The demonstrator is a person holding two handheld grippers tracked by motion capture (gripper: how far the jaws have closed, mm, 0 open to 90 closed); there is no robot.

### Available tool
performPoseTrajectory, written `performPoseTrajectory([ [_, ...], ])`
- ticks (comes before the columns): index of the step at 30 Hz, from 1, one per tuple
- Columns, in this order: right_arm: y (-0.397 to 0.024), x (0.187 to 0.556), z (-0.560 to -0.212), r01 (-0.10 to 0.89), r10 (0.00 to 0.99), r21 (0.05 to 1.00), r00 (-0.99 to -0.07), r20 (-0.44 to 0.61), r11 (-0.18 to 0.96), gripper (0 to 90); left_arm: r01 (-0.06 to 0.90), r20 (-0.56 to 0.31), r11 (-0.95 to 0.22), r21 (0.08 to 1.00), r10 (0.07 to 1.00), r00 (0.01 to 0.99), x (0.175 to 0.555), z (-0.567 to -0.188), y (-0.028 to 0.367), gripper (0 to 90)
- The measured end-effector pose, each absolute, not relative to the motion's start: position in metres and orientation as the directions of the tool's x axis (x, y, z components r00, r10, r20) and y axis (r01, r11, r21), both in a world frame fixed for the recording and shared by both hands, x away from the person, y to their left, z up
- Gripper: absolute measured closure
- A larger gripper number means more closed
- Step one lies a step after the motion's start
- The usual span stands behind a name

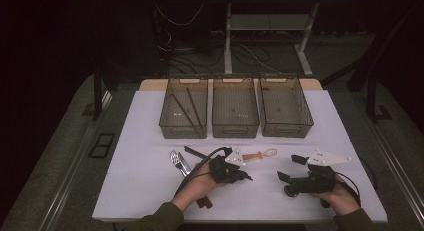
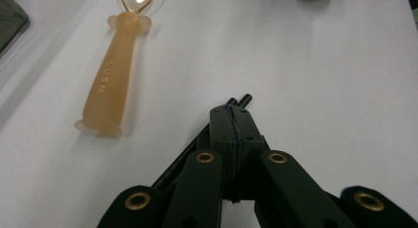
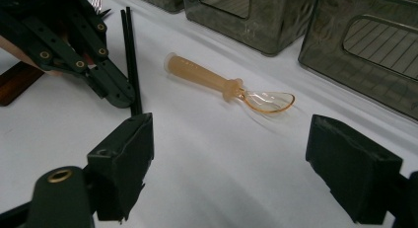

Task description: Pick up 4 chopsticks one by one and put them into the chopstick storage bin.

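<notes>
My left gripper point(image 1: 246, 177) point(image 2: 231, 114) lies low over the white table, shut on a pair of black chopsticks point(image 2: 238, 98) whose tips poke just past the jaws. In the right gripper view the chopsticks point(image 3: 131, 60) run back behind that gripper point(image 3: 116, 92). An orange translucent spoon point(image 1: 260, 154) point(image 2: 111, 80) point(image 3: 217, 80) lies on the table just beyond it, untouched. My right gripper point(image 1: 291, 168) point(image 3: 229, 169) rests to the right, open, with nothing between its pads and the spoon farther ahead.
Three dark see-through bins stand in a row at the back: the left bin point(image 1: 183, 132) holds dark chopsticks point(image 1: 192, 108), then the middle bin point(image 1: 235, 132) and right bin point(image 1: 286, 132). A metal fork point(image 1: 175, 158) and a brown handle point(image 1: 202, 202) lie by my left hand.
</notes>
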State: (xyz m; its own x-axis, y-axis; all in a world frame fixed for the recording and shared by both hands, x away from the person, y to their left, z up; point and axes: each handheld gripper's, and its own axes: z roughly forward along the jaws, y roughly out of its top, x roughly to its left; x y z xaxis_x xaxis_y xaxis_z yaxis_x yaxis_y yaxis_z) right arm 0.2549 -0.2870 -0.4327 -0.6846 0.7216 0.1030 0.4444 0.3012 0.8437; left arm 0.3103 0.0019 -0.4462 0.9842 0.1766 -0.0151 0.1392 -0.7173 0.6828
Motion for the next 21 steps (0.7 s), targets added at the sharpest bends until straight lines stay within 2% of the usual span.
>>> performPoseTrajectory([
  [17, -0.287, 0.255, -0.433, 0.447, 0.721, 0.843, -0.685, 0.106, 0.3, 18.7, 0.169, -0.014, -0.692, 0.702, 0.224, 0.974, 0.33, -0.449, -0.011, 89.3],
  [19, -0.287, 0.255, -0.433, 0.447, 0.721, 0.843, -0.684, 0.107, 0.299, 18.7, 0.151, 0.001, -0.708, 0.69, 0.209, 0.978, 0.333, -0.448, -0.011, 89.2],
  [21, -0.287, 0.255, -0.433, 0.446, 0.721, 0.843, -0.685, 0.107, 0.299, 18.7, 0.173, -0.014, -0.685, 0.708, 0.232, 0.973, 0.333, -0.449, -0.013, 89.2],
])
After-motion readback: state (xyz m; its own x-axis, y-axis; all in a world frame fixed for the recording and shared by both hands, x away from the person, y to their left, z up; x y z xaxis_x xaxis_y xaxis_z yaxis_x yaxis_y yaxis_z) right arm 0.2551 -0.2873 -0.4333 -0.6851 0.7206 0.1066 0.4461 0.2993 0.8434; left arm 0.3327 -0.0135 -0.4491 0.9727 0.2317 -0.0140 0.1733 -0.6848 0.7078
